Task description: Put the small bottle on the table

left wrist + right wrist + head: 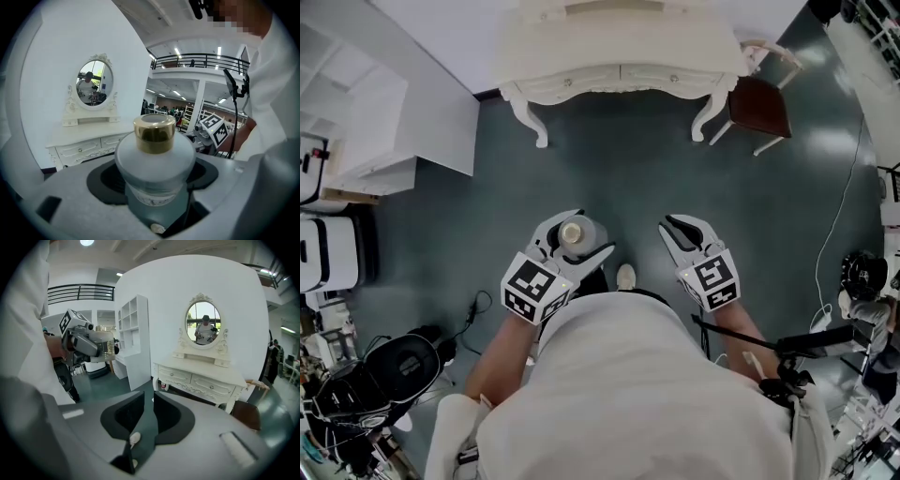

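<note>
Head view: bottle (pixel 574 232), table (pixel 619 58) well apart

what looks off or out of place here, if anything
Nothing stands out. The small bottle sits upright in the left gripper, gold cap on, no spill showing. The right gripper is empty, jaws slightly apart. The white table ahead stands level.

- Chair (pixel 759 105) with a dark brown seat and pale legs, at 1 o'clock in the head view.
- White shelving unit (pixel 366 112) with open compartments, at 10 o'clock.
- Black gear (pixel 394 370) with tangled cables on the grey-green floor (pixel 441 244), at 8 o'clock.
- Oval mirror (pixel 202 329) in a carved white frame, at 1 o'clock in the right gripper view.
- Black balcony railing (pixel 201 60), at 1 o'clock in the left gripper view.
</note>
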A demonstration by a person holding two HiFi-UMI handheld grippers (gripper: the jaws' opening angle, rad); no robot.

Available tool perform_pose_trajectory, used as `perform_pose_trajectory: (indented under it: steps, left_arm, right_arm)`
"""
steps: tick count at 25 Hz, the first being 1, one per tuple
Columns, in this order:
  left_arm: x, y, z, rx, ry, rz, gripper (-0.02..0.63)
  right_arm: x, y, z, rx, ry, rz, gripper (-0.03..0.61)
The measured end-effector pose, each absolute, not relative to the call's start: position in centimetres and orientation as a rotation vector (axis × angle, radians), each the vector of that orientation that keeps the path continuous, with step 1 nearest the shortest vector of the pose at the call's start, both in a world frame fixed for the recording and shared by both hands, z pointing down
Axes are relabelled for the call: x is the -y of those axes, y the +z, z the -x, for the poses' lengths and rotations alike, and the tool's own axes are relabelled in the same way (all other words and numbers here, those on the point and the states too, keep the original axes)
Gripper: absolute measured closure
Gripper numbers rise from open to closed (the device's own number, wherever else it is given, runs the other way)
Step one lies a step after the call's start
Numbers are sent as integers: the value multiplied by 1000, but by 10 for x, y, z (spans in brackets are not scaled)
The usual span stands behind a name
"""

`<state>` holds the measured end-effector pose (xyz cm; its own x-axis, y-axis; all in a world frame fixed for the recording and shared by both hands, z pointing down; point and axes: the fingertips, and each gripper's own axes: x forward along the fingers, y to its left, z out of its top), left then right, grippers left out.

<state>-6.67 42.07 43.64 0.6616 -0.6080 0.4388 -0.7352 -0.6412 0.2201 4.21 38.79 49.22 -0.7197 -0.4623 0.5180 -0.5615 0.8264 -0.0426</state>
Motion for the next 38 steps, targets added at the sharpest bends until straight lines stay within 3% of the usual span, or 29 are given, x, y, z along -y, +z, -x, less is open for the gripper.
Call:
perform_pose_trajectory:
  steps: [12,22,34,38]
  left_arm:
    - [-229,437,84,818,490,-2640,276]
    - [-99,434,123,703,520,-2724,276]
    - [-13,421,86,745,538,-2709,276]
    - [79,433,45,799,558,-2674,276]
  right_arm:
    - [-223,475,-25,2425,304,-986,577]
    - [-115,459,14,2384,342,-1129,578]
    - [-48,448,-33,2389,371,-1157,578]
    - [46,460,-73,2429,369,-1116,578]
